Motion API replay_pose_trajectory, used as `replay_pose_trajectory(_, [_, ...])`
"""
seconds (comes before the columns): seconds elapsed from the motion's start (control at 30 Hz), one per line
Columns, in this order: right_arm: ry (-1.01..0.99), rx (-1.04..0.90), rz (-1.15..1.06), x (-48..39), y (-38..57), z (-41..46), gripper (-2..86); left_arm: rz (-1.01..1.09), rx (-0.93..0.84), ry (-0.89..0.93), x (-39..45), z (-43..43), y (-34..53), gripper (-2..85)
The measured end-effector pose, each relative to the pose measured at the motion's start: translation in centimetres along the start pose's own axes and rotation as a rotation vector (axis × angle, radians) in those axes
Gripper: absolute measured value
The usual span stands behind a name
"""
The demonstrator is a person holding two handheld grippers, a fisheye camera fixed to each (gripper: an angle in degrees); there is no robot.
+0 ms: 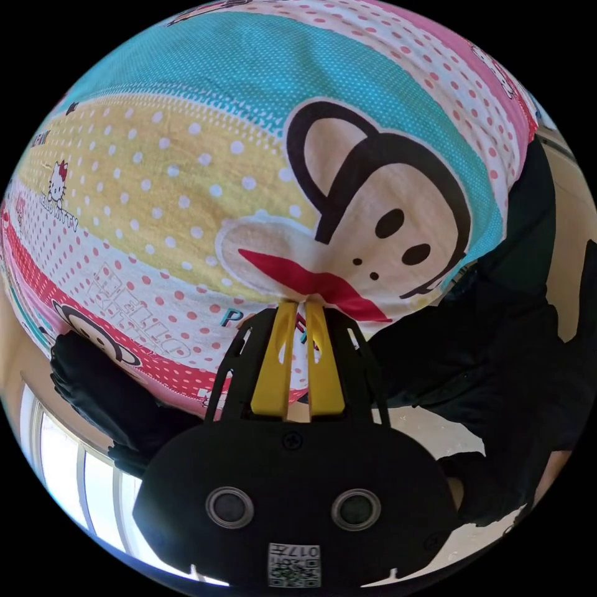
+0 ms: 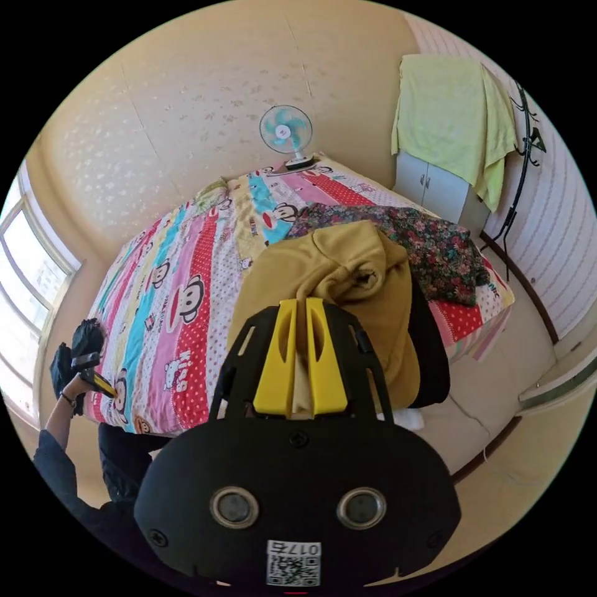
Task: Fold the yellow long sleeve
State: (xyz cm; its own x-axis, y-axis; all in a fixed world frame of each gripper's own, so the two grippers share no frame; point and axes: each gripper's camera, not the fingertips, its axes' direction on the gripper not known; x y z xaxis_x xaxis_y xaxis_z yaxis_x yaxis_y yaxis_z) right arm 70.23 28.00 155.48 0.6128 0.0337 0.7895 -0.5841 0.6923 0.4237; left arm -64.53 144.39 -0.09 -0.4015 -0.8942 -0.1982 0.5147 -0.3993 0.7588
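The yellow long sleeve (image 2: 348,280) is a mustard top that hangs bunched up over the near end of the bed. My right gripper (image 2: 301,308) is shut on it, with its cloth showing between the yellow jaws. A dark piece (image 2: 432,354) hangs along its right side. My left gripper (image 1: 303,306) has its jaws together, tips touching the cartoon-print bed sheet (image 1: 186,186); I cannot tell whether cloth is pinched. In the right gripper view a hand holds the left gripper (image 2: 93,376) at the bed's left edge.
A dark floral garment (image 2: 435,249) lies on the bed's far right part. A small fan (image 2: 286,134) stands at the head of the bed (image 2: 180,280). A grey cabinet (image 2: 435,186) draped with a green towel stands to the right, and a window (image 2: 25,292) to the left. The person's dark sleeve (image 1: 510,348) is close by.
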Motion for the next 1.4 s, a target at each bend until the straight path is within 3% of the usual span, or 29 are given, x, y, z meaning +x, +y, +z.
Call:
replay_pose_trajectory(0.13, [-0.492, 0.073, -0.148, -6.4, -2.6, -1.5, 3.2, -0.035, 0.018, 0.030, -0.5, 0.1, 0.7, 1.0])
replay_pose_trajectory(0.3, [-0.634, 0.055, -0.359, -20.4, -1.7, 0.9, 3.1, -0.067, 0.008, 0.014, -0.2, 0.2, 1.4, 0.9])
replay_pose_trajectory(0.43, [-1.042, -0.014, -0.509, -30.9, 5.4, 4.2, 3.5, -0.121, 0.070, 0.044, -0.5, 0.3, 3.4, 0.8])
replay_pose_trajectory(0.5, [-1.093, -0.131, -0.643, -35.3, 10.2, 6.1, 3.8, -0.150, 0.116, 0.085, -1.1, 0.4, 4.7, 0.8])
replay_pose_trajectory(0.57, [-0.982, -0.260, -0.805, -39.0, 15.1, 8.2, 4.2, -0.174, 0.171, 0.129, -1.6, 0.7, 6.1, 0.7])
replay_pose_trajectory(0.63, [-0.785, -0.272, -0.930, -40.8, 19.1, 9.5, 4.9, -0.209, 0.219, 0.187, -2.3, 1.1, 7.6, 0.6])
replay_pose_trajectory(0.77, [-0.580, -0.102, -0.813, -39.0, 17.4, 9.6, 7.7, -0.202, 0.230, 0.171, -1.9, 1.0, 8.9, 0.5])
replay_pose_trajectory(0.83, [-0.342, -0.073, -0.702, -37.5, 15.2, 12.0, 10.7, -0.205, 0.214, 0.167, -1.8, 0.9, 9.5, 0.5])
replay_pose_trajectory(0.87, [-0.273, -0.094, -0.686, -37.2, 14.8, 13.2, 10.9, -0.206, 0.211, 0.169, -1.8, 0.9, 9.7, 0.5])
replay_pose_trajectory(0.93, [-0.012, -0.383, -0.685, -35.8, 14.9, 21.0, 10.2, -0.211, 0.214, 0.173, -1.7, 0.9, 10.7, 0.5])
replay_pose_trajectory(1.0, [-0.138, -0.317, -0.603, -33.8, 15.6, 21.1, 7.3, -0.228, 0.236, 0.181, -1.7, 1.0, 11.8, 0.4])
replay_pose_trajectory(1.17, [-0.229, -0.466, -0.638, -32.1, 18.9, 17.9, 4.2, -0.361, 0.447, 0.280, -2.1, 2.2, 17.3, 0.3])
replay_pose_trajectory(1.27, [-0.322, -0.564, -0.731, -31.1, 23.8, 15.1, 3.9, -0.500, 0.698, 0.571, -3.8, 5.5, 22.6, 0.0])
replay_pose_trajectory(1.33, [-0.535, -0.782, -0.734, -29.9, 28.4, 14.7, 3.9, -0.559, 0.872, 0.849, -4.8, 8.7, 26.0, 0.1])
replay_pose_trajectory(1.4, [-0.621, -0.884, -0.685, -28.8, 31.6, 14.5, 3.9, -0.586, 0.911, 1.020, -5.0, 10.2, 27.8, 1.2])
